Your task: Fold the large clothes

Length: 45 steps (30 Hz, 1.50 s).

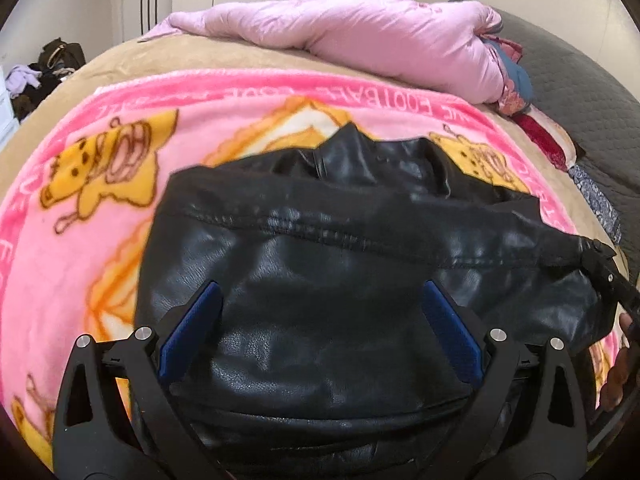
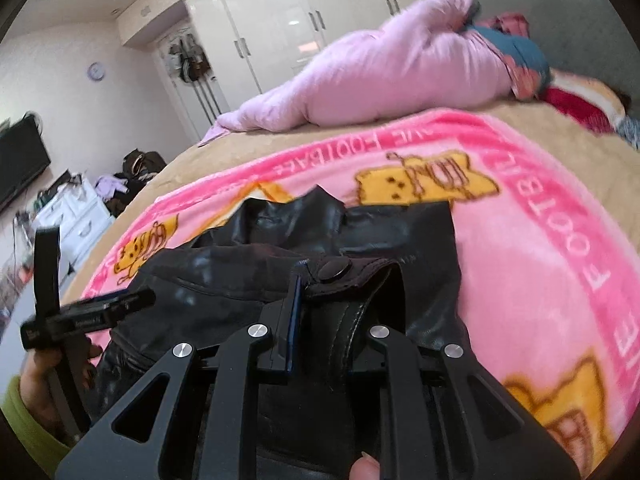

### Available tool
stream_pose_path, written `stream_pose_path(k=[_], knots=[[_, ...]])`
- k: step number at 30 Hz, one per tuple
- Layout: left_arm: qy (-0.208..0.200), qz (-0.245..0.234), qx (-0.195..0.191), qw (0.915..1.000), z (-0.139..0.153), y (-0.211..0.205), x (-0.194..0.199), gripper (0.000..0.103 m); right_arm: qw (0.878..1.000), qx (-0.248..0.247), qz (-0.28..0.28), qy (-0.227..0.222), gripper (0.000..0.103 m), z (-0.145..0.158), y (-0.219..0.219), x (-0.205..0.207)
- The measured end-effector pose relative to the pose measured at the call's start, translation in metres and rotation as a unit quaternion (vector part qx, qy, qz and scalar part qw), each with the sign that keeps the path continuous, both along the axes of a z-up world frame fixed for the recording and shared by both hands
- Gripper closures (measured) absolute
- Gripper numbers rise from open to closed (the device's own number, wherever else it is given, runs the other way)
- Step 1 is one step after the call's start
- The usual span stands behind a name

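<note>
Black jacket lies crosswise on the pink blanket, one claw on each side.

The left claw (image 1: pixel 320 316) hangs open over the jacket (image 1: pixel 320 248), whose long axis runs nine to three; at three, the right claw (image 2: pixel 320 280) pinches its snap tab (image 2: pixel 344 276) on the blanket (image 2: pixel 520 264).

Both grippers are built of matte black linkage arms with triangular cut-outs, joined by round silver pivot screws. Blue pads are fitted on the left gripper (image 1: pixel 320 300) fingers. A yellow-green sleeve (image 2: pixel 24 420) is worn on the left hand (image 2: pixel 52 376).
</note>
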<state>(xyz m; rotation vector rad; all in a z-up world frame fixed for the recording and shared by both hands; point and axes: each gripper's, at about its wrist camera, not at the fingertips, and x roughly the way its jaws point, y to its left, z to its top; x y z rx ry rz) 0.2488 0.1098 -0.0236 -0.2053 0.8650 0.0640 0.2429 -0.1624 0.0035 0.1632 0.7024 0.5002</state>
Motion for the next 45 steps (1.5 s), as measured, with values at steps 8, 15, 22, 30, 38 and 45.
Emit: stream_pose_path(k=[8, 15, 22, 30, 38, 45], knots=[[0.005, -0.004, 0.023, 0.9997, -0.014, -0.006, -0.001, 0.01, 0.997, 0.027, -0.036, 0.058, 0.067, -0.02, -0.013, 0.009], [-0.002, -0.028, 0.016, 0.9995, -0.007, -0.015, -0.01, 0.01, 0.996, -0.007, -0.083, 0.022, 0.037, -0.007, -0.034, -0.004], [0.004, -0.047, 0.041, 0.998, -0.012, -0.027, -0.02, 0.01, 0.999, -0.021, -0.043, -0.019, 0.037, 0.004, -0.014, -0.02], [0.01, -0.048, 0.065, 0.9967, -0.024, -0.033, -0.019, 0.01, 0.999, -0.035, -0.007, -0.01, 0.036, 0.001, 0.02, -0.016], [0.007, -0.047, 0.062, 0.9969, -0.031, -0.032, -0.021, 0.01, 0.994, -0.082, -0.01, 0.074, 0.035, -0.036, 0.027, 0.0], [0.0, -0.043, 0.043, 0.9981, -0.029, -0.028, -0.022, 0.01, 0.99, -0.111, -0.018, 0.084, 0.035, -0.054, 0.032, 0.001]])
